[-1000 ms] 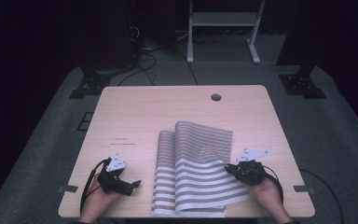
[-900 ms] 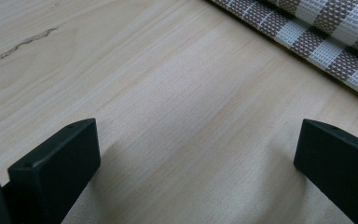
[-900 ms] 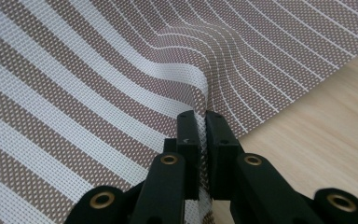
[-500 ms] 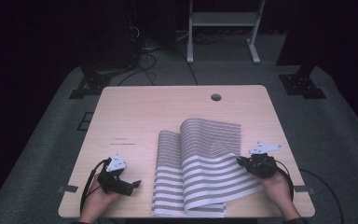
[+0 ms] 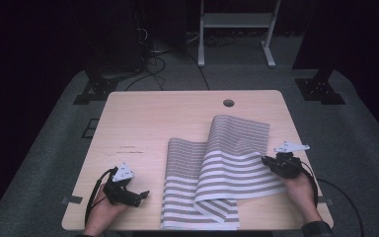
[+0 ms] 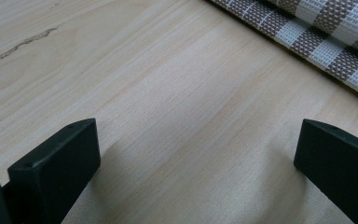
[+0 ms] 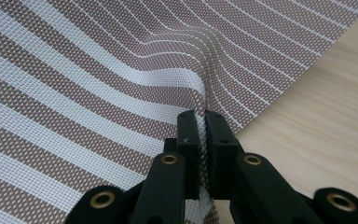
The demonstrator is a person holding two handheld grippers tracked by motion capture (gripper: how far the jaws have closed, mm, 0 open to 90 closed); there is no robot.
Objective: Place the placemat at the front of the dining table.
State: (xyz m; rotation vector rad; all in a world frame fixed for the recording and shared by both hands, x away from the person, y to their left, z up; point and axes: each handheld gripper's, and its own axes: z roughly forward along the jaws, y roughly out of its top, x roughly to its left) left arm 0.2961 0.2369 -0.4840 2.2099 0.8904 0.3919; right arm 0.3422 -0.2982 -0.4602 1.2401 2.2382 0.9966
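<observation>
Since a second ago your right gripper (image 5: pixel 268 161) has carried the edge of the striped mat (image 5: pixel 227 168) outward toward the right side of the table (image 5: pixel 143 123), so the upper flap now lies spread wider, its free corner closer to the table's right edge than before. Your left gripper (image 5: pixel 140 196) has kept its place near the front left corner, and the lower layer of the mat has not shifted.

Your right gripper's jaws are pinched tight on the mat: in the right gripper view the woven fabric (image 7: pixel 121 84) puckers up into a fold right where the two black jaws meet, with a thin sliver of weave caught between them. Your left gripper holds nothing; in the left gripper view its jaws stand wide apart over bare wood (image 6: pixel 182 116), with the mat's edge (image 6: pixel 326 42) lying just beyond at the upper right, not touching them.

The mat sits on the right half of the table, front of centre, folded over itself: the lower layer reaches the front edge, the upper flap slants from the cable hole (image 5: pixel 228 102) side down to your right hand (image 5: pixel 301 190)
</observation>
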